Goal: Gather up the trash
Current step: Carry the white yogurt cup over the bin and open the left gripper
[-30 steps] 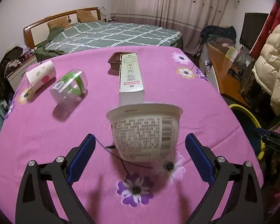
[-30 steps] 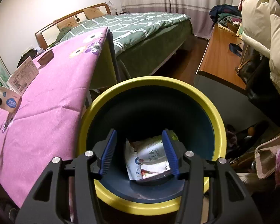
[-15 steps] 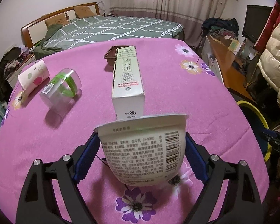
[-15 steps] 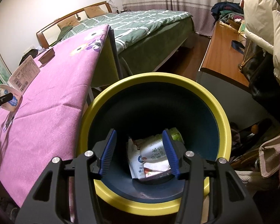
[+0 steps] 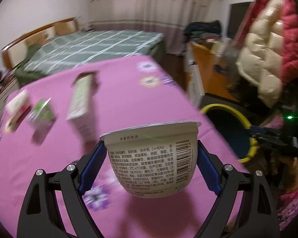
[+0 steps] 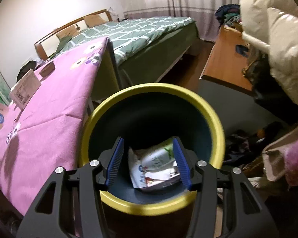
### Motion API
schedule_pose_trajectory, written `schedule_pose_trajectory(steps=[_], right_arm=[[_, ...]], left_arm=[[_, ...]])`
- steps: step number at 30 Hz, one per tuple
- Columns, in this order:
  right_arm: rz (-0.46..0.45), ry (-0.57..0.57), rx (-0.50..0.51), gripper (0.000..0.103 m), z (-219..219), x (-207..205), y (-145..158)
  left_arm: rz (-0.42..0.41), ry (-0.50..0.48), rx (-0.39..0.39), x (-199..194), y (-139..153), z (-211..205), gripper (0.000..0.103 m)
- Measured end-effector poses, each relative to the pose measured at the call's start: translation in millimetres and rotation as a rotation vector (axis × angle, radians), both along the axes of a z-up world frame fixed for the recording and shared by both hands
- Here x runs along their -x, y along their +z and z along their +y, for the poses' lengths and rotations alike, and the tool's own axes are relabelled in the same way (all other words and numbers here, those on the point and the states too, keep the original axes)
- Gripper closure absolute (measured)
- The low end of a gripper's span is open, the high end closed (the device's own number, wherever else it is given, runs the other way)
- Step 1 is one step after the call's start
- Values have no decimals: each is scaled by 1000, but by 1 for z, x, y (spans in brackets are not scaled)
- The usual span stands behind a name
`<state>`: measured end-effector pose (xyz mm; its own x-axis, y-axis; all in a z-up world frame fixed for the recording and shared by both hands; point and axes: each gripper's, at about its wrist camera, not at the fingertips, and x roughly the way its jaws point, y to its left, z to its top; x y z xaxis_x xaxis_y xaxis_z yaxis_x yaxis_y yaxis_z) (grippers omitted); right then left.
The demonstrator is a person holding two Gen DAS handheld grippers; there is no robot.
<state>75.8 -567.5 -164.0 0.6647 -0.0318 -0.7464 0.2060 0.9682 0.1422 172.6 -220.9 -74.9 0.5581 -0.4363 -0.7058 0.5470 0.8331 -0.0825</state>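
**Yogurt cup gripped for the bin**

Left gripper (image 5: 150, 158) clamped on a white yogurt cup (image 5: 151, 158), blue pads pressed to both sides, rim up, raised clear of the pink flowered tablecloth (image 5: 119, 91). Probably held level to keep dregs in. Yellow-rimmed waste bin (image 5: 236, 115) at three o'clock, beside the table edge. Blurred at ten o'clock: a long carton (image 5: 79, 97) and other litter, not yet collected.

Right gripper (image 6: 148, 160) above the same waste bin (image 6: 149, 91), fingers half apart and empty; snack wrappers (image 6: 157, 166) lying at the bottom, seen between the fingers.
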Motion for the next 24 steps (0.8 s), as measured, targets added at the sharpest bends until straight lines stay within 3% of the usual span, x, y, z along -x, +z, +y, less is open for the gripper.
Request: schedule_pose_trajectory(steps=[7, 11, 18, 24], right_arm=[[-20, -61, 53, 50, -14, 30, 8], [-24, -99, 51, 49, -28, 47, 6], [-24, -135, 33, 47, -47, 64, 2], [-27, -141, 20, 43, -51, 66, -2]], left_arm=[[-16, -224, -13, 11, 6, -103, 17], [59, -322, -21, 10, -12, -168, 17], [85, -381, -78, 3, -40, -239, 16], [116, -371, -100, -4, -55, -261, 9]])
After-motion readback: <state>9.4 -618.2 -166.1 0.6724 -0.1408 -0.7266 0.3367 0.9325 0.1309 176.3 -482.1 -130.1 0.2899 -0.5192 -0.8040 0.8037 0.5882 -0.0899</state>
